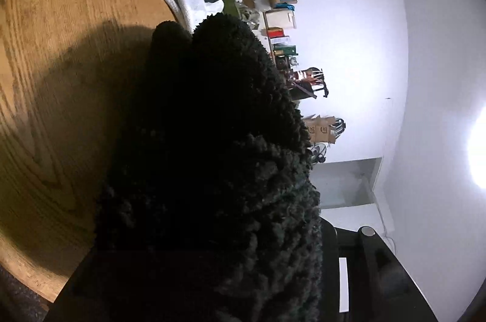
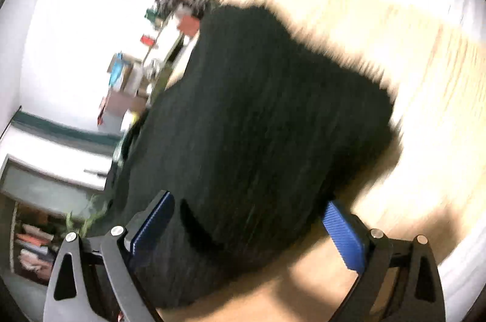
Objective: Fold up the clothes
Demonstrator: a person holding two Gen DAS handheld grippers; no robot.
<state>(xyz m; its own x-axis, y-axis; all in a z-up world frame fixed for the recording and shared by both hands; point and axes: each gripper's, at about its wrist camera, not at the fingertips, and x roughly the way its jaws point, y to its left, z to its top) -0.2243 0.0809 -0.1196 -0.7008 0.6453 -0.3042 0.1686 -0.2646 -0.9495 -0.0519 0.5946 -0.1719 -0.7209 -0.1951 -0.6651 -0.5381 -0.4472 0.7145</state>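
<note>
The left gripper, its jaws buried in fabric, appears to be clamping the dark fleece garment above the wooden table for folding, while the right gripper stands wide open, empty.

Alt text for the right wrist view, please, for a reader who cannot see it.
The right gripper, its blue-padded fingers spread wide open, points at a dark fuzzy garment lying on a light wooden table. The picture is motion-blurred; cluttered shelves and a white wall show behind.
</note>
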